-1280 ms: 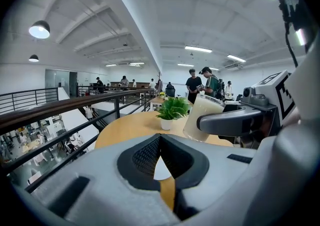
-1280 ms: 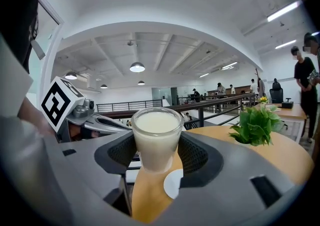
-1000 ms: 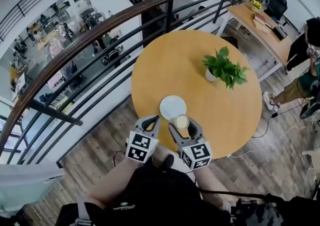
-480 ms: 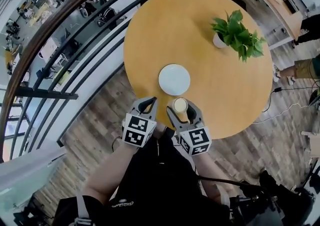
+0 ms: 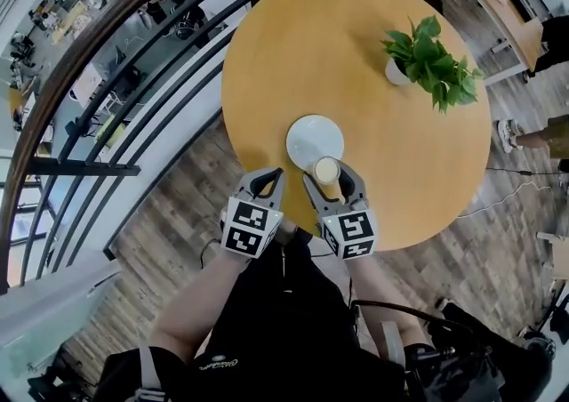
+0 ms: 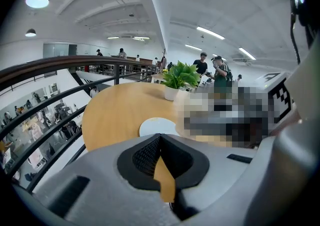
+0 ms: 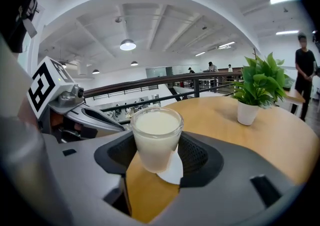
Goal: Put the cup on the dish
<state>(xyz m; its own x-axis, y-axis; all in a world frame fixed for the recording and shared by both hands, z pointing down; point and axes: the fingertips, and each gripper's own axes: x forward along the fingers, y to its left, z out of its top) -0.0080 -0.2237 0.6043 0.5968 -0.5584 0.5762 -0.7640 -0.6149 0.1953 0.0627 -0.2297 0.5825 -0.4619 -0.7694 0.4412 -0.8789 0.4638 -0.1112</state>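
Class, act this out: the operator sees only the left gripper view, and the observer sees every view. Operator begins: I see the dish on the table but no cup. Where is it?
Observer: The cup stands between the jaws of the right tool, which grip its sides.
Operator: Is it empty?
Observer: No. The right gripper view shows white liquid nearly up to the rim.
Operator: Is it over the dish yet?
Observer: In the head view it overlaps the near edge of the dish, not the middle. I cannot tell whether they touch.
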